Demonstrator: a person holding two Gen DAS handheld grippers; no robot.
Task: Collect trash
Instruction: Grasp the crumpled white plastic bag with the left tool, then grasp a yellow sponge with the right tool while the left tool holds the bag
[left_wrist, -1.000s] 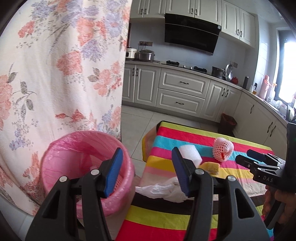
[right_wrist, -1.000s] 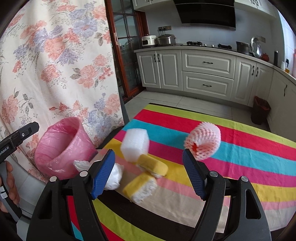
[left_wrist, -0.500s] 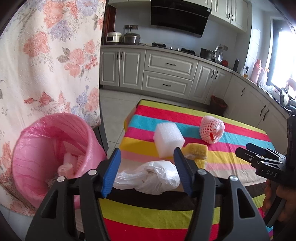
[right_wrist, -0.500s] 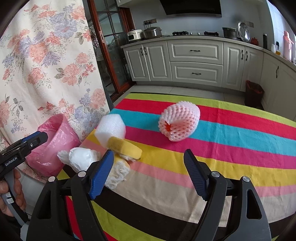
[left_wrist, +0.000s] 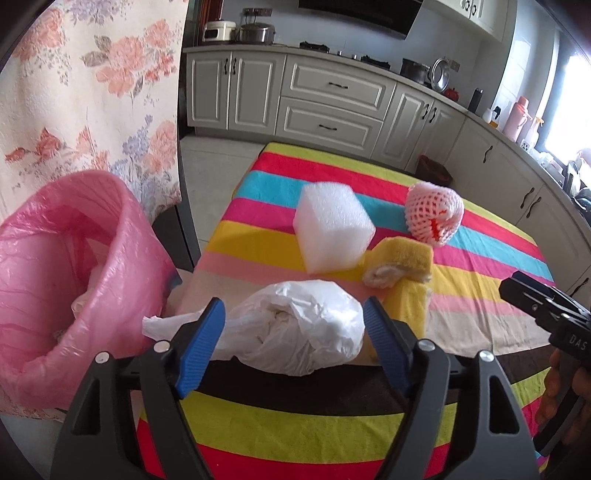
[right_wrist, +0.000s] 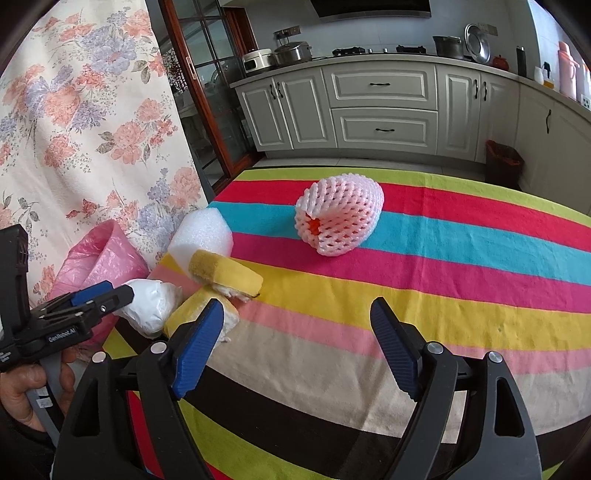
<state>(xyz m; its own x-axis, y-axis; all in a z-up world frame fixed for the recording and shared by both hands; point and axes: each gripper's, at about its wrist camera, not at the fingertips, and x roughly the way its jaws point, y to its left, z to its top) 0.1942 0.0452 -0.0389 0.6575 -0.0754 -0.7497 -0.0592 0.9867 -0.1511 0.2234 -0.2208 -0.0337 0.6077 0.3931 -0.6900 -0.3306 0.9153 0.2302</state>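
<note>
A crumpled white plastic bag (left_wrist: 295, 328) lies at the near left edge of the striped table. My left gripper (left_wrist: 293, 304) straddles it; its jaws are opening, with the bag between the blue pads, and neither pad squeezes it. Behind the bag sit a white foam block (left_wrist: 332, 229), two yellow sponges (left_wrist: 402, 258) stacked crosswise, and a pink-white foam fruit net (left_wrist: 434, 214). My right gripper (right_wrist: 297, 306) hovers over bare cloth, its jaws opening with nothing between them. The fruit net (right_wrist: 340, 218) lies beyond it and the sponges (right_wrist: 225, 273) to its left. A pink-lined bin (left_wrist: 62, 266) stands left of the table.
The striped tablecloth (right_wrist: 443, 277) covers the table. A floral curtain (left_wrist: 85, 85) hangs behind the bin. White kitchen cabinets (left_wrist: 332, 99) line the far wall, with a small dark bin (right_wrist: 502, 162) on the floor. A hand (right_wrist: 22, 384) holds the left gripper.
My left gripper has swung from over the pink bin down to the white bag and its jaws have widened around it. My right gripper has sunk toward the cloth and opened slightly.
</note>
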